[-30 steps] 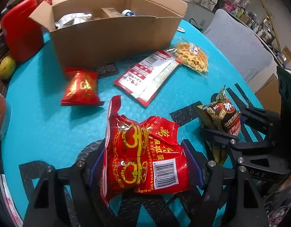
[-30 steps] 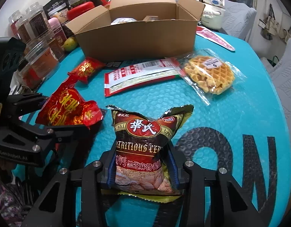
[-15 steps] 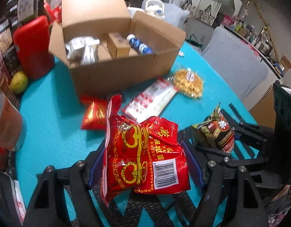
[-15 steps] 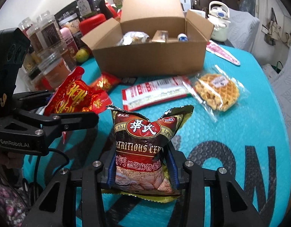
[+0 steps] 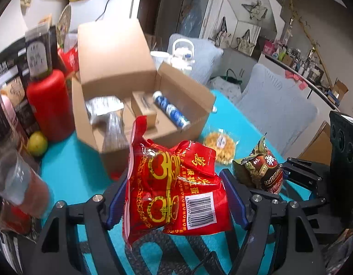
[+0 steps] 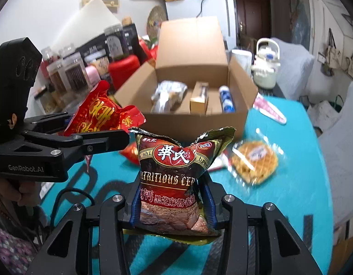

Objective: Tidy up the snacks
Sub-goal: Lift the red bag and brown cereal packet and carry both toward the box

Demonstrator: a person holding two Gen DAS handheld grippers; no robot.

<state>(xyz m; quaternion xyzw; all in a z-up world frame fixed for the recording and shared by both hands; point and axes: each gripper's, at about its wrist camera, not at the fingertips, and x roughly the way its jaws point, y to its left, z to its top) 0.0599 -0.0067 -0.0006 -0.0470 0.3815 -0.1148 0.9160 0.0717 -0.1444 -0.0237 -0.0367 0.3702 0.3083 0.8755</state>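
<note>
Teal bubble-textured tabletop (image 6: 279, 206), open cardboard box (image 6: 188, 123) at twelve o'clock; left gripper (image 5: 176, 197) clamps crinkled red foil packet (image 5: 174, 188), right gripper (image 6: 170, 204) clamps brown cereal pouch (image 6: 174, 178).

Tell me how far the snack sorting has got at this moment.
Partly done. The cardboard box already holds a silver pack, a small carton and a blue-white tube. In hand: left gripper clamps the red bag, right gripper the cereal bag. Left: waffle pack lies on the table.
</note>
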